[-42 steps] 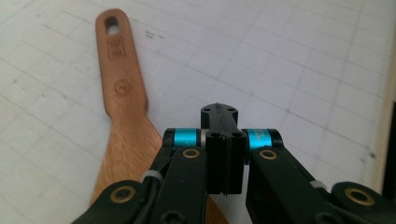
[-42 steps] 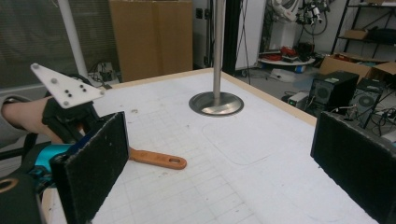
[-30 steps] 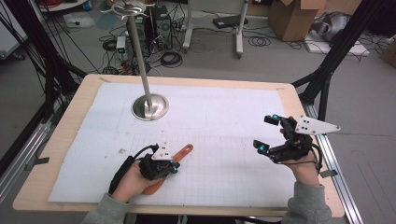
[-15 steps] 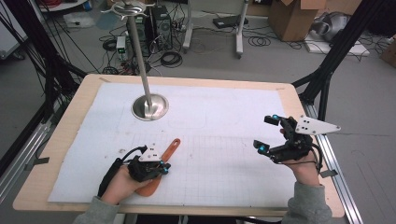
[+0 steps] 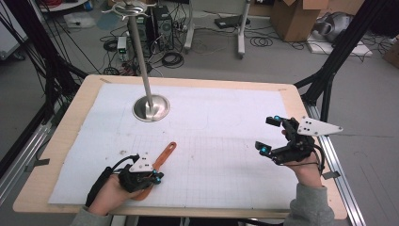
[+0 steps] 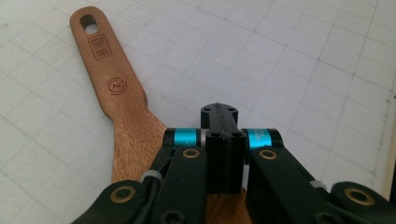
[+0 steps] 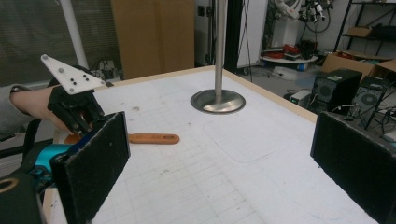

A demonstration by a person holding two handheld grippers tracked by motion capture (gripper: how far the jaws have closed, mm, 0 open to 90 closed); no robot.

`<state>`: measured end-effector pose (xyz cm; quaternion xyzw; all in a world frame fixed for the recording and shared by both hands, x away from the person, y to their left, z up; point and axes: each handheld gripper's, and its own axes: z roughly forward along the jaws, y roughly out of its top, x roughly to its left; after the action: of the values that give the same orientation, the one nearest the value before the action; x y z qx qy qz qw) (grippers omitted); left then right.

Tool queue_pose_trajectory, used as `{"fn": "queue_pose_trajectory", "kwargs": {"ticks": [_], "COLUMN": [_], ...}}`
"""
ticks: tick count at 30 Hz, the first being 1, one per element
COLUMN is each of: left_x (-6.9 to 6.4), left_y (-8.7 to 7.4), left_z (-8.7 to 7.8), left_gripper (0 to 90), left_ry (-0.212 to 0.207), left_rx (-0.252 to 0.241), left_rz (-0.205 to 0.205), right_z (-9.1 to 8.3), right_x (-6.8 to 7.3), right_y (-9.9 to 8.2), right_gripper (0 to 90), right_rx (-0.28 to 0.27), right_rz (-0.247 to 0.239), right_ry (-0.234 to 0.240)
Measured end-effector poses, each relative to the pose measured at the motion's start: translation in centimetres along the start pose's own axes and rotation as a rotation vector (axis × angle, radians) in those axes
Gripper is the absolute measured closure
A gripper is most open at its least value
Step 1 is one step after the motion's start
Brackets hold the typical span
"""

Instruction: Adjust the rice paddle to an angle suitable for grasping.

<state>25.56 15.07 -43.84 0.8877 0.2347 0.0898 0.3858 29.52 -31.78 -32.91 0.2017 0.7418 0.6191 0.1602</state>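
Wooden table (image 5: pixel 70 120) under white gridded sheet (image 5: pixel 221 141), bearing wooden spatula (image 5: pixel 162 155) and steel stand base (image 5: pixel 151 108)

High view: was set above the person's side of the table (image 5: pixel 282 94), faced forward and down, and took in the whole tabletop with the floor beyond.
Left gripper view: was carried on the left gripper (image 6: pixel 219 109), pointed steeply down, very close to the gridded sheet (image 6: pixel 299 70) and the wooden spatula (image 6: pixel 116 93).
Right gripper view: was carried on the right gripper (image 7: pixel 219 154), held nearly level, low over the table, facing across it.
Shared by all three: the spatula was seen.
Shared by high and right gripper views: the metal stand (image 5: pixel 150 107) and the left gripper were seen.
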Motion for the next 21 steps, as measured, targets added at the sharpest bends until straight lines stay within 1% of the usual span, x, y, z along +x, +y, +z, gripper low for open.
{"fn": "queue_pose_trajectory", "kwargs": {"ticks": [1,3,5,7,10,13,16,20,21], "left_x": [0.0,0.0,0.0,0.0,0.0,0.2,0.4,0.6,0.7], "left_y": [-0.2,-0.5,-0.8,-1.1,-1.6,-2.2,-2.7,-3.2,-3.3], "left_z": [-0.2,-0.5,-0.9,-1.3,-1.8,-2.4,-2.8,-3.3,-3.5], "left_gripper": [89.7,89.7,89.7,89.7,89.7,89.7,89.7,89.7,89.7], "left_ry": [-0.006,-0.006,-0.006,-0.002,0.004,0.008,0.011,0.011,0.010], "left_rx": [-0.002,-0.001,-0.002,0.006,0.006,0.004,-0.004,-0.007,0.000], "left_rz": [0.000,-0.002,-0.006,-0.002,-0.013,-0.026,-0.044,-0.054,-0.051], "right_z": [0.0,-0.1,-0.1,-0.1,0.0,0.0,0.1,0.1,0.1], "right_x": [0.0,0.1,0.0,0.1,0.0,0.1,0.1,0.0,0.0], "right_y": [0.0,0.0,0.0,0.0,0.0,0.0,0.0,0.0,0.0], "right_gripper": [3.4,3.4,3.4,3.4,3.4,3.4,3.4,3.4,3.4], "right_rx": [-0.002,0.000,-0.005,-0.001,-0.002,0.005,0.002,0.001,0.002], "right_rz": [-0.002,0.012,0.002,0.011,0.000,0.008,0.001,-0.001,-0.004], "right_ry": [0.000,-0.004,-0.003,-0.002,-0.001,0.003,0.003,-0.002,-0.001]}}
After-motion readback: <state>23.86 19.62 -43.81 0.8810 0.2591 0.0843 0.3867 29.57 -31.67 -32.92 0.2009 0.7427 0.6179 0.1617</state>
